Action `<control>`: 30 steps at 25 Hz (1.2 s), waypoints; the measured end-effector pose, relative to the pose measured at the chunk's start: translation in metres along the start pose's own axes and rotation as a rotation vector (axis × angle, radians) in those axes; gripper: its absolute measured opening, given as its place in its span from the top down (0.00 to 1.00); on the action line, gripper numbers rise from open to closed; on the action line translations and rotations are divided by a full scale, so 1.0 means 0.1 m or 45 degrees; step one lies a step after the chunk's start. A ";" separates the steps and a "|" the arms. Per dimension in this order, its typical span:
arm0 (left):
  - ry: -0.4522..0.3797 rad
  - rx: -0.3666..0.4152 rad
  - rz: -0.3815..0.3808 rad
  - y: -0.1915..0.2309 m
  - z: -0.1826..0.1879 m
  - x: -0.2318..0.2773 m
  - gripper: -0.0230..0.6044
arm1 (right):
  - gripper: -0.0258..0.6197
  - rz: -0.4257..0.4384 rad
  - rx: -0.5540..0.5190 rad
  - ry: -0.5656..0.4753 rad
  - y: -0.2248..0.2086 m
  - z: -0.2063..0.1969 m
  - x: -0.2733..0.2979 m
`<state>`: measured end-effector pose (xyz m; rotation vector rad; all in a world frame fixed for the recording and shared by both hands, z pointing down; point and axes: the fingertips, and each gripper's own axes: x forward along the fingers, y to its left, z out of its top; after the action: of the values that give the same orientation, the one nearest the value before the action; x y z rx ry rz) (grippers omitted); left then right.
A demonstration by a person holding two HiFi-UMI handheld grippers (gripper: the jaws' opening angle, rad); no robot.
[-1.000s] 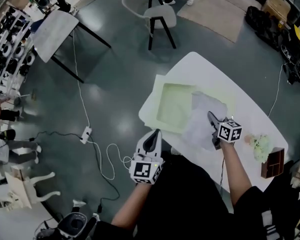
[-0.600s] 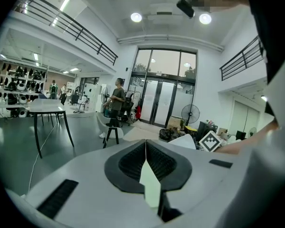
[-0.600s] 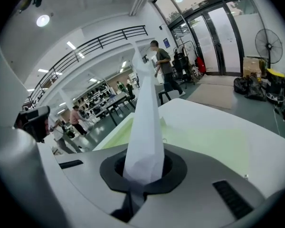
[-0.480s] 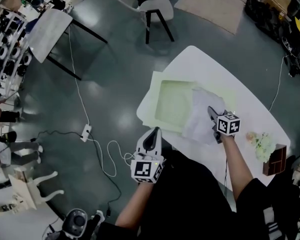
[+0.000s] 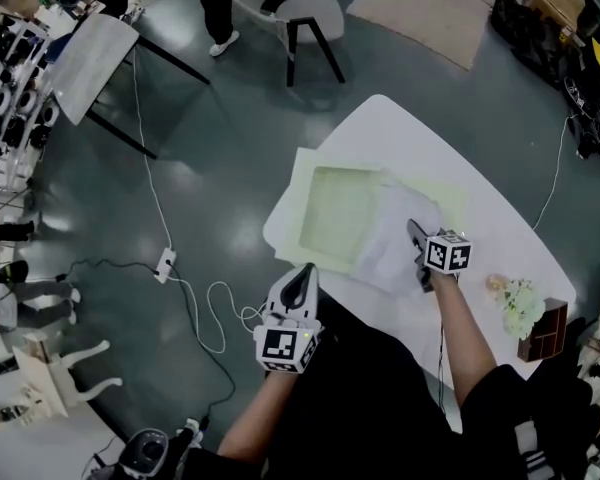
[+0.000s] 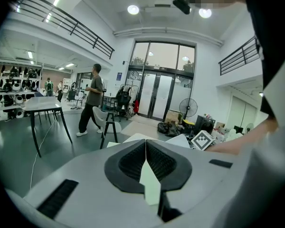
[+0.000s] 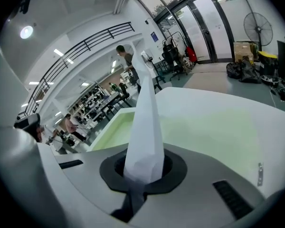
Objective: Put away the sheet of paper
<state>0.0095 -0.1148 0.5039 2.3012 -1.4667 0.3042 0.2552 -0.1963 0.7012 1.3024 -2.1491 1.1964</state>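
Right gripper [image 5: 417, 240]: right of centre in the head view. Its jaws are clamped on the sheet of paper [image 5: 392, 236].
Grip seen close: in the right gripper view the gripper [image 7: 141, 175] pinches the white sheet [image 7: 145, 127], which rises from the black pads as a tall creased fold.
Sheet of paper: white and crumpled. It lies over the right part of the pale green tray [image 5: 325, 213] and covers part of its rim.
Tray: shallow, with a broad flat border. It sits on the white table [image 5: 410, 133], and its left corner hangs over the table's edge.
Left gripper [image 5: 302, 276]: lower centre of the head view, off the table and above the grey floor. In the left gripper view its jaws [image 6: 146, 156] meet at the tips, with no object between them.
Table's lower right end: a small bunch of pale flowers [image 5: 520, 303] beside a brown wooden box [image 5: 544, 328].
Floor at left: a white power strip [image 5: 164, 265] with a looping cable.
Top of the head view: a white chair [image 5: 305, 13] with dark legs, and the legs of a standing person [image 5: 215, 6].
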 end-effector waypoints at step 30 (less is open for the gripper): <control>0.039 -0.037 0.034 0.28 -0.13 -0.01 0.96 | 0.96 -0.060 0.012 0.118 -0.28 0.05 0.50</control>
<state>-0.0159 -0.1192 0.5210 2.2463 -1.4782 0.3220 0.2537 -0.2336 0.7451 1.2683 -2.0389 1.2248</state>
